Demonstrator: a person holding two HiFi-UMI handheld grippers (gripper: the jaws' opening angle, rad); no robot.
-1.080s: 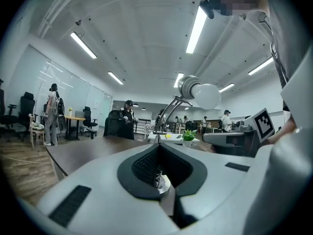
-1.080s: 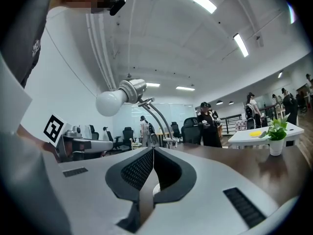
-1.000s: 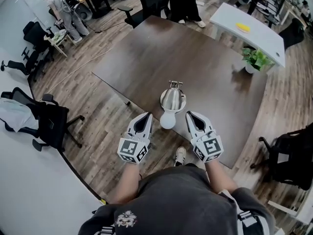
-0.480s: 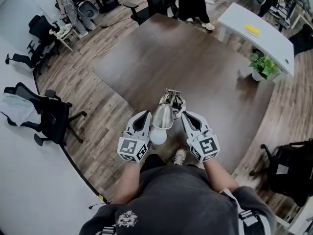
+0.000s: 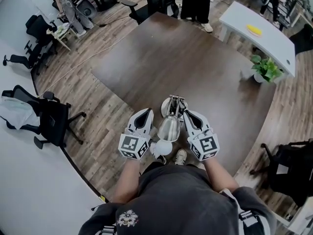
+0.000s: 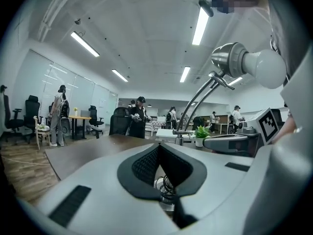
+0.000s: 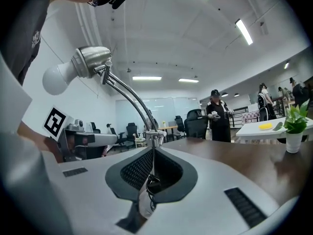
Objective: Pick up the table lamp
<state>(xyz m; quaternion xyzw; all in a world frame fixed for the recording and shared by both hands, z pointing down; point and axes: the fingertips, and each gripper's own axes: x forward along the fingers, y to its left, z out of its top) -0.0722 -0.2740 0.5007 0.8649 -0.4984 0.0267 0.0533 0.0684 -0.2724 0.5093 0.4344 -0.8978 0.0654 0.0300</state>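
The table lamp (image 5: 169,127) stands near the front edge of the dark brown table (image 5: 195,53), its chrome head and white bulb (image 5: 161,148) leaning back toward me. My left gripper (image 5: 148,112) is just left of the head and my right gripper (image 5: 188,113) just right of it, tips beside the base (image 5: 174,103). Both are shut with nothing between the jaws. In the left gripper view the lamp (image 6: 234,61) rises right of the shut gripper (image 6: 159,146). The right gripper view has the lamp (image 7: 93,61) arching up and left, above the closed gripper (image 7: 152,150).
A potted plant (image 5: 264,69) sits on the table's far right corner. Behind it is a white desk (image 5: 239,18) with a yellow thing (image 5: 254,29). Black office chairs stand at the left (image 5: 51,116) and right (image 5: 288,165). People stand beyond the table's far end.
Both grippers have moved forward along the lamp's two sides. The lamp's head and bulb, earlier ahead of the fingertips, now lie between the grippers and close to me.
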